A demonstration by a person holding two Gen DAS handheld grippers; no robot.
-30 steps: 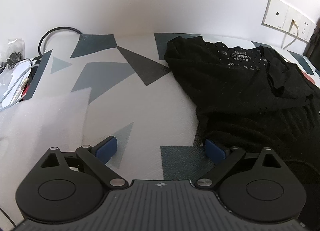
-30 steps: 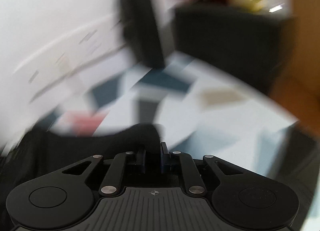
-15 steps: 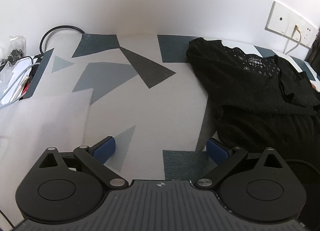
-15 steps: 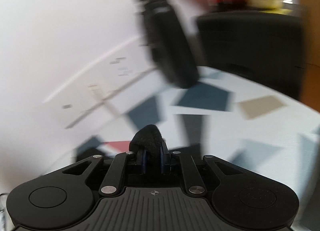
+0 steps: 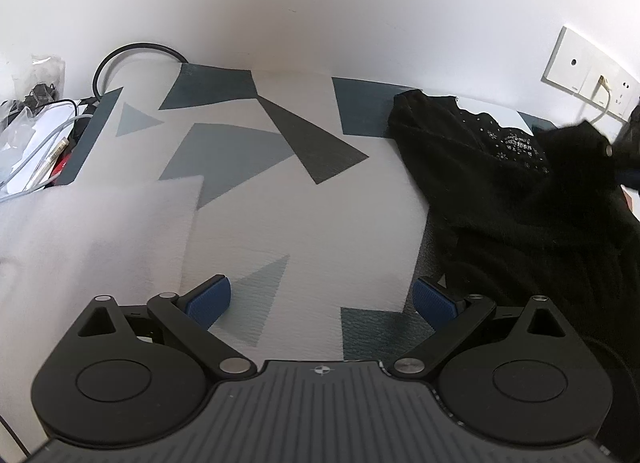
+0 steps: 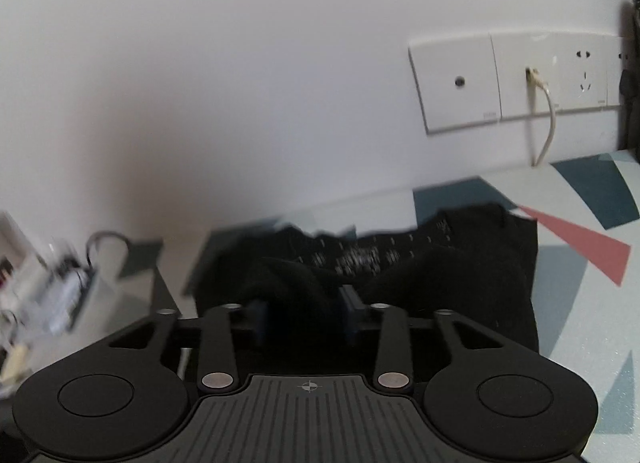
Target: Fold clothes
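Note:
A black knit top [image 5: 500, 199] with small sparkly studs at the neckline lies on the right part of the patterned cover [image 5: 280, 203]. My left gripper [image 5: 320, 299] is open and low over the cover, holding nothing, and its right pad [image 5: 434, 299] sits just beside the top's left edge. In the right wrist view the top [image 6: 460, 275] lies bunched near the wall. My right gripper [image 6: 304, 319] is over it with its jaws opening. A fold of black fabric still lies loosely between the pads.
White wall socket plates [image 6: 516, 83] with a plugged white cable sit above the cover's far edge. Cables, bags and papers [image 5: 36, 135] crowd the far left beside a black cable loop [image 5: 132, 51]. A white sheet [image 5: 92, 231] covers the near left.
My right gripper swung round from the room toward the wall with the fabric fold, and its jaws widened. The top's left edge shifted right. The left gripper stayed nearly still.

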